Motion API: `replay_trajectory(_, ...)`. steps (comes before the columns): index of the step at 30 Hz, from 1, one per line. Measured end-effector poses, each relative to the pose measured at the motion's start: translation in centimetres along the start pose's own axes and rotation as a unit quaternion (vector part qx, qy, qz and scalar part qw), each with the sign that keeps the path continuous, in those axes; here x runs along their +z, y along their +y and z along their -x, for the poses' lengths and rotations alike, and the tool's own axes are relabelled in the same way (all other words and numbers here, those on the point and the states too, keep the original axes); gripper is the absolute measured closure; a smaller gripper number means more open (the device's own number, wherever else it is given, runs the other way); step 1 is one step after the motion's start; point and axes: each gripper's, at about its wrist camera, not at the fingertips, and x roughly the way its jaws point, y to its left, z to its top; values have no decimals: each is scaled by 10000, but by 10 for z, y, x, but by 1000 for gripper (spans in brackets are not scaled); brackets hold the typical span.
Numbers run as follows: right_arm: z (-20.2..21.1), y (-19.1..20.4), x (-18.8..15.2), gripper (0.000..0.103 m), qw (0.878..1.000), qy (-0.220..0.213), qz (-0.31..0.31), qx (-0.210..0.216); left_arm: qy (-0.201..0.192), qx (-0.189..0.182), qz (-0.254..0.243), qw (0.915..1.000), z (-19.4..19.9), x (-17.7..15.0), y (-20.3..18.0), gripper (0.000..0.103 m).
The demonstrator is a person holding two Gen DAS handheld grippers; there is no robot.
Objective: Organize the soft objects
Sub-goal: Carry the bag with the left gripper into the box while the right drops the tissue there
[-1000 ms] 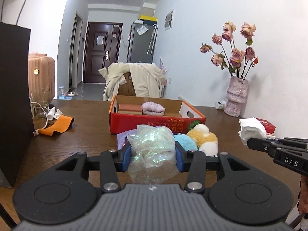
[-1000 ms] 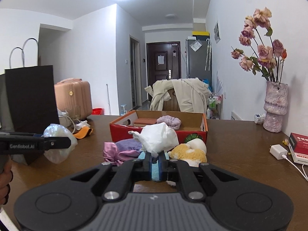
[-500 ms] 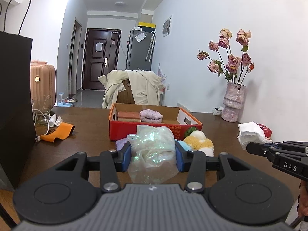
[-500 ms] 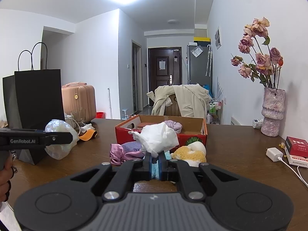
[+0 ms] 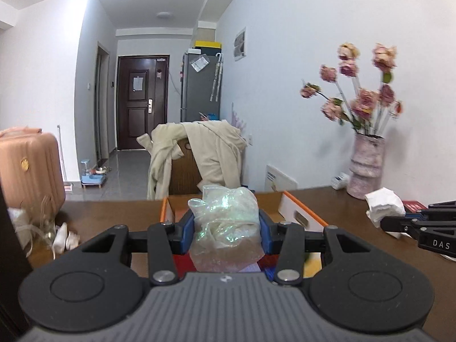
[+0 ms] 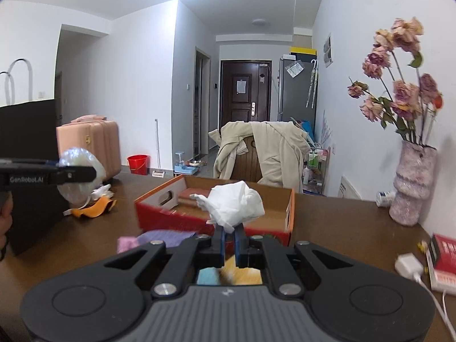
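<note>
My left gripper [image 5: 226, 229] is shut on a crumpled iridescent plastic bag [image 5: 226, 225], held in the air just before the open red cardboard box [image 5: 302, 216]. My right gripper [image 6: 229, 238] is shut on a crumpled white tissue [image 6: 233, 205], held above the box's [image 6: 171, 213] near side. From the right wrist view the left gripper [image 6: 77, 173] shows at the left with the bag [image 6: 82, 158]. The left wrist view has the right gripper [image 5: 383, 223] with the tissue [image 5: 383, 202] at its right. Purple cloth [image 6: 159, 238], a blue piece [image 6: 208, 276] and a yellow plush [image 6: 242, 275] lie below my fingers.
A black paper bag [image 6: 28, 176] stands at the table's left, with an orange cloth [image 6: 94, 206] and white cables beside it. A vase of dried roses [image 6: 413, 185] stands at the right wall. A white charger [image 6: 407, 266] and red book [image 6: 444, 259] lie at right. Beyond the table stands a chair with a coat [image 6: 268, 151].
Both grippers have moved forward and up toward the box with their loads still held. The pile of soft things has slid down under the fingers, and the box now fills more of each view.
</note>
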Motion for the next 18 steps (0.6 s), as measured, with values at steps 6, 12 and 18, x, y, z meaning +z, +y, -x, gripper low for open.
replay_trajectory(6, -84, -37, 34, 97, 9996, 281, 32, 95, 261, 54, -78, 9996, -87, 21, 18, 57)
replay_trajectory(12, -184, -77, 65, 97, 9955, 874, -160, 332, 1137, -77, 41, 9935, -183, 19, 47, 55)
replay_trajectory(18, -288, -99, 75, 96, 9857, 1649, -153, 302, 1906, 100, -70, 9816, -257, -1, 68, 55)
